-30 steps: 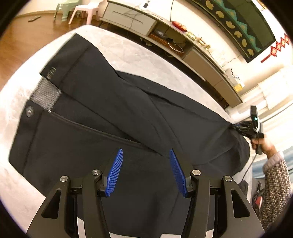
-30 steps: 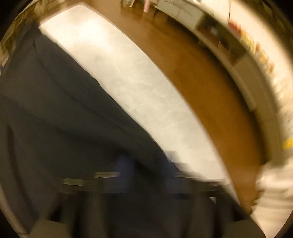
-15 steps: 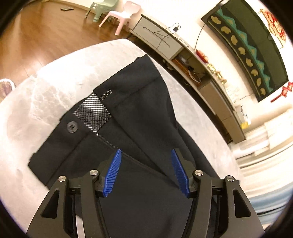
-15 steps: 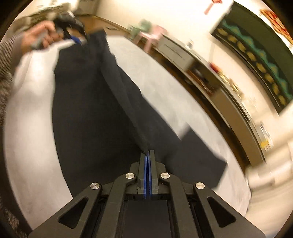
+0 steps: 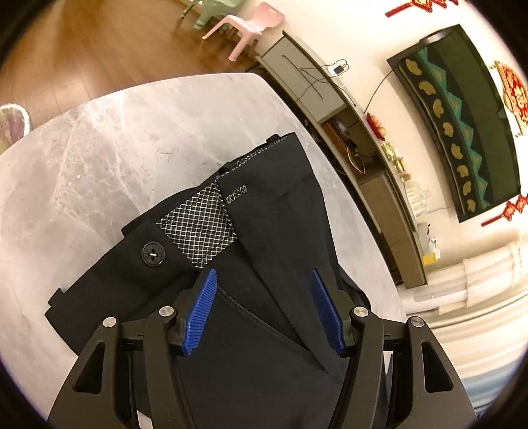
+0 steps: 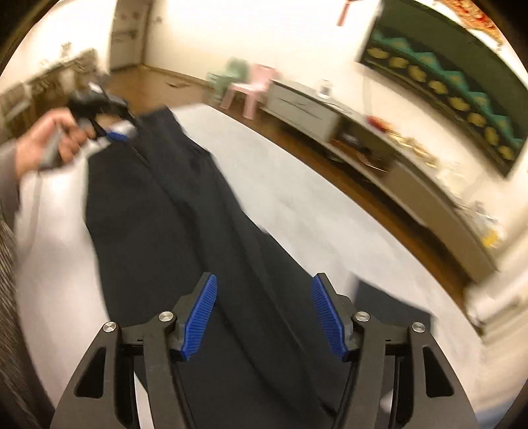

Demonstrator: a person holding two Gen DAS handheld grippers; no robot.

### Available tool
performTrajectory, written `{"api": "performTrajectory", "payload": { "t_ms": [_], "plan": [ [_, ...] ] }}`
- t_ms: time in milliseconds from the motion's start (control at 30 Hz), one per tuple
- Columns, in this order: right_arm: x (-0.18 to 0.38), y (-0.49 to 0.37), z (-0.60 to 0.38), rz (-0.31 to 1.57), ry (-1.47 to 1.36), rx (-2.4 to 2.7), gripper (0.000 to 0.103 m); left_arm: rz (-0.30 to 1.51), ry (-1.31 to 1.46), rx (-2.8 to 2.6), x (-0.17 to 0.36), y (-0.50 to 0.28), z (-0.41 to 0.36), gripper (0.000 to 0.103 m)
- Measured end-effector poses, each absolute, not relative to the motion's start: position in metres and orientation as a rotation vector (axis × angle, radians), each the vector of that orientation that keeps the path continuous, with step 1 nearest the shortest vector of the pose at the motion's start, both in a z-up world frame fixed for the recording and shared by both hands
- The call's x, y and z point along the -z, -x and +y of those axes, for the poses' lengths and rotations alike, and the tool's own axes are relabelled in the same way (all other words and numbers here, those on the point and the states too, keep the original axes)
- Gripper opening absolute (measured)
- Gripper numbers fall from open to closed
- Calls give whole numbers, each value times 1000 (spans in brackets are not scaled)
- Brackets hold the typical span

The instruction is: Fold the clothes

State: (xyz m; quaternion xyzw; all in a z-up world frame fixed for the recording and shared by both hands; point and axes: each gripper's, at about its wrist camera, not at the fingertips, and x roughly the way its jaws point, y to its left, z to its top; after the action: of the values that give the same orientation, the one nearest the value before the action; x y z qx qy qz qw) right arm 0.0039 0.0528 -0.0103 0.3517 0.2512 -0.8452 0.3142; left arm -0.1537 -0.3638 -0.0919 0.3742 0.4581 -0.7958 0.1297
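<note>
Left wrist view. Left gripper jaws spread wide, ribbed blue pads either side of dark fabric, nothing pinched between them. Black trousers lie on a pale marbled table, waist end toward 12 o'clock. Fly flap turned back, exposing a black-and-white cross-hatch lining patch; a round black button sits just beside it at 9 o'clock. Short pale zigzag stitching above the patch; no readable lettering on the garment. Cloth is smooth, matte, with a sharp diagonal fold edge. Beyond the table: wood floor, a pink plastic chair at 12 o'clock, a long low grey cabinet at 1–3 o'clock, and a dark wall panel with a teal zigzag and gold shapes. Red hanging ornaments near it; any characters are illegible.

Right wrist view (motion-blurred). Right gripper jaws also wide apart, holding nothing; the trousers run from between the pads up toward 11 o'clock as a long dark band on the table. At 10 o'clock the person's left hand grips the other tool at the far end of the garment; contact with the cloth too blurred to tell.
</note>
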Motion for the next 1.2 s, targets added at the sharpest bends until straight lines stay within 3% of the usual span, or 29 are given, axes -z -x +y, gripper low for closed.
{"api": "performTrajectory", "payload": {
  "t_ms": [300,500,533,567,600,767,967,1067,1100,1133,1167,1200],
  "plan": [
    [91,111,-135,695,-961,1996,62,1413,-1044,2321,87,151,-379,62],
    [124,150,-209,646,-996,1863,62,1471,-1025,2382,84,151,-387,62],
    [131,156,-219,643,-1016,1843,59,1480,-1021,2393,83,151,-388,62],
    [137,161,-228,644,-1036,1825,23,1490,-1018,2404,83,151,-390,62],
    [137,160,-230,642,-1040,1821,5,1489,-1019,2417,82,151,-390,62],
    [100,126,-215,529,-901,1859,4,1460,-996,2444,74,145,-389,63],
    [88,54,-204,568,-789,1859,4,1444,-956,2488,59,137,-369,72],
    [83,21,-198,580,-739,1859,4,1328,-1033,2511,62,141,-349,72],
    [86,17,-198,562,-743,1861,4,1267,-1065,2489,68,144,-345,65],
    [89,14,-199,538,-754,1862,4,1218,-1091,2462,75,147,-344,22],
    [92,12,-196,506,-772,1871,4,1193,-1120,2439,82,150,-345,9],
    [95,10,-192,474,-791,1880,4,1211,-1115,2432,84,149,-349,8]
  ]
}}
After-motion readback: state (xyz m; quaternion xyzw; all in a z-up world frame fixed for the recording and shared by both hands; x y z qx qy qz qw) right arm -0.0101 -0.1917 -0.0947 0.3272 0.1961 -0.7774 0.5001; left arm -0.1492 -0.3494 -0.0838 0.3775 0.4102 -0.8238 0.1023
